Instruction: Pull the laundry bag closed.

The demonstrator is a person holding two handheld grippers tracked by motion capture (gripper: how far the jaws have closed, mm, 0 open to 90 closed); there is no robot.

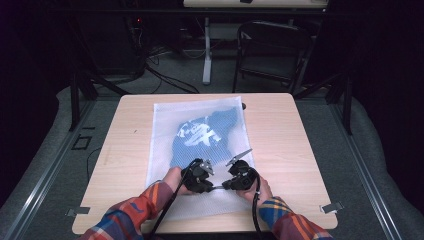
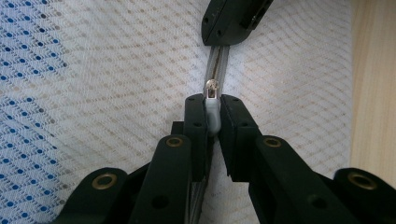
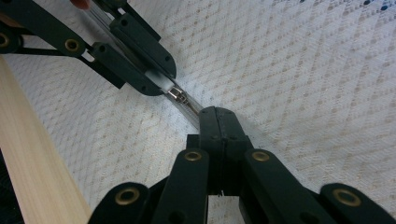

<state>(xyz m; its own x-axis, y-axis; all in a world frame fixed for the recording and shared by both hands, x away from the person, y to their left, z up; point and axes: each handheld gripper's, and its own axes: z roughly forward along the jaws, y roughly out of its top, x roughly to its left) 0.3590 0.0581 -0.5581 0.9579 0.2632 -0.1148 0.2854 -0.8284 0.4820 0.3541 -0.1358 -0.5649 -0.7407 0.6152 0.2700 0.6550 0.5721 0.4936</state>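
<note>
White mesh laundry bag (image 1: 200, 150) lying flat on the wooden table (image 1: 280, 130), enclosing a blue garment (image 1: 202, 137) with a white print too blurred to read. Left gripper (image 2: 212, 109), jaws closed on the grey zipper pull (image 2: 212, 114). Right gripper (image 3: 219, 116), jaws pressed together on the zipper track (image 3: 194, 109) just beside the slider, near the bag's front edge

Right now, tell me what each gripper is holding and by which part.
The left gripper pinches the grey zipper pull of the white mesh laundry bag. The right gripper clamps the bag's zipper track beside the slider.
</note>
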